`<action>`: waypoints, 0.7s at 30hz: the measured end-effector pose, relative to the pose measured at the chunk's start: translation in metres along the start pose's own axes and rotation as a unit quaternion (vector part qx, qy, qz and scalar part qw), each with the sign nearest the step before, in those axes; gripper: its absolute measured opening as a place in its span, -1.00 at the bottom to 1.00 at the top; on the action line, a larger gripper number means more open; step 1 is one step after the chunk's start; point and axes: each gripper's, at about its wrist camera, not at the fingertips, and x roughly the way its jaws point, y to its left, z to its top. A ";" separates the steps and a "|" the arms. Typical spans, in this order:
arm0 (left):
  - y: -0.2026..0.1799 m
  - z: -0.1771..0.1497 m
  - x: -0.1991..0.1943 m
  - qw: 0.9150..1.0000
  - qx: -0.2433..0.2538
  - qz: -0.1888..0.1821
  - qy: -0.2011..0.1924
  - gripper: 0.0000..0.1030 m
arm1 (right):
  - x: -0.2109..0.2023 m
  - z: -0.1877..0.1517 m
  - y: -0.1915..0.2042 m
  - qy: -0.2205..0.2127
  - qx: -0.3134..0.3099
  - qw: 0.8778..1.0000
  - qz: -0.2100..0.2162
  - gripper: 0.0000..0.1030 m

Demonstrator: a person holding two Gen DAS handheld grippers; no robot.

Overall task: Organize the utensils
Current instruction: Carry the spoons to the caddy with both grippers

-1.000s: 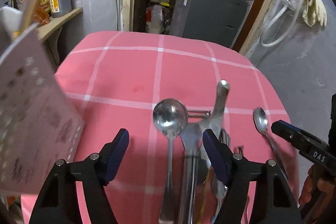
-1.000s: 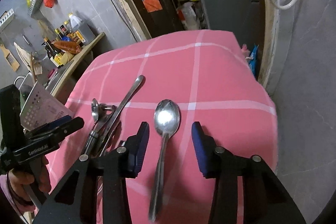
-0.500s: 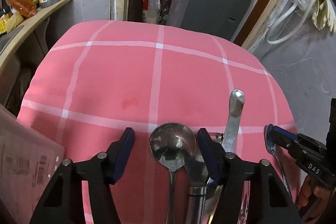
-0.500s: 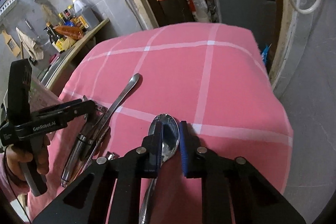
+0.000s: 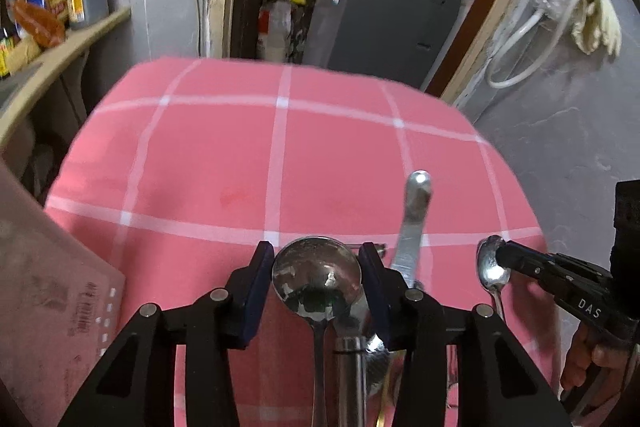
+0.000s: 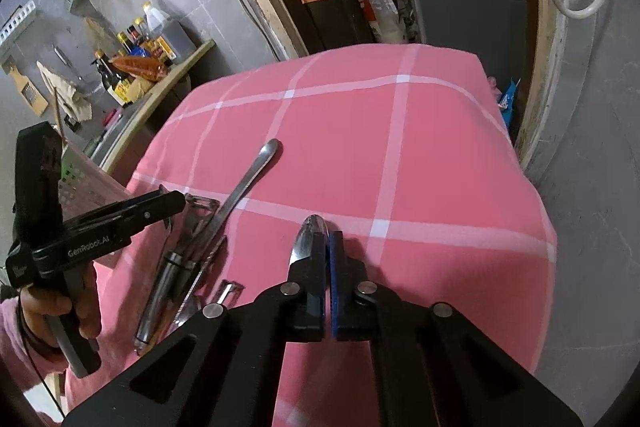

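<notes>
On the pink checked tablecloth [image 5: 224, 147], a large round-bowled spoon [image 5: 316, 283] lies face up between the blue pads of my left gripper [image 5: 316, 251]. Its jaws are closing and both pads touch the bowl's rim. From the right wrist view, the left gripper [image 6: 176, 201] hangs over a heap of utensils. My right gripper [image 6: 329, 239] is shut on the bowl of a small spoon [image 6: 308, 233], which is turned on edge and pokes out past the left pad. The left wrist view shows the right gripper [image 5: 502, 253] pinching that small spoon [image 5: 490, 269].
A long flat steel handle [image 6: 248, 183] lies slanted beside a peeler [image 6: 198, 211] and a round-handled tool [image 6: 160, 291]. A pale perforated basket [image 5: 48, 307] stands at the table's left edge. A shelf with bottles [image 6: 136, 67] lies beyond it. A hand [image 6: 60, 311] holds the left gripper.
The right jaws came together on the small spoon's bowl. The left jaws narrowed around the large spoon's bowl. The basket slid towards the left edge of the left wrist view.
</notes>
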 end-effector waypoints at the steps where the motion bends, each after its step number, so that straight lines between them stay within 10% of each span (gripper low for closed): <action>1: -0.002 -0.001 -0.006 1.000 0.005 -0.001 -0.008 -0.19 | -0.005 -0.002 0.002 -0.007 0.003 1.000 0.001 -0.97; 21: -0.019 0.014 -0.117 0.987 0.043 -0.020 -0.154 -0.20 | -0.120 0.001 0.046 -0.178 0.009 0.984 -0.013 -0.97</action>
